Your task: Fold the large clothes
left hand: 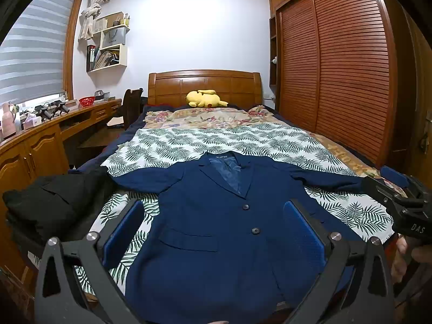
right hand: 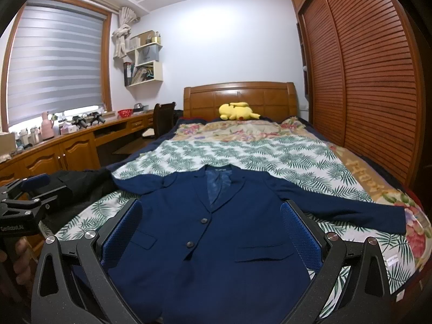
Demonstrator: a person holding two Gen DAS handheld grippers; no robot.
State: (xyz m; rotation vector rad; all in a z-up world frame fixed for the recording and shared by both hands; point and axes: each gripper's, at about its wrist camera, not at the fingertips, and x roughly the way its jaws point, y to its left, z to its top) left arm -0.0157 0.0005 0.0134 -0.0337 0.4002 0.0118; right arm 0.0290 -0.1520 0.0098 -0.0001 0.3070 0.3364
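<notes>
A navy blue suit jacket (left hand: 216,216) lies flat and face up on the bed, buttoned, with both sleeves spread out sideways. It also shows in the right wrist view (right hand: 216,229). My left gripper (left hand: 213,221) is open and empty, held above the jacket's lower front. My right gripper (right hand: 210,224) is open and empty, also above the jacket's lower front. The right gripper shows at the right edge of the left wrist view (left hand: 397,197). The left gripper shows at the left edge of the right wrist view (right hand: 29,197).
A black garment (left hand: 51,205) lies piled at the bed's left edge. A leaf-print sheet (left hand: 216,140) covers the bed. A yellow plush toy (left hand: 205,98) lies by the headboard. A wooden desk (left hand: 54,132) runs along the left, a louvred wardrobe (left hand: 337,67) along the right.
</notes>
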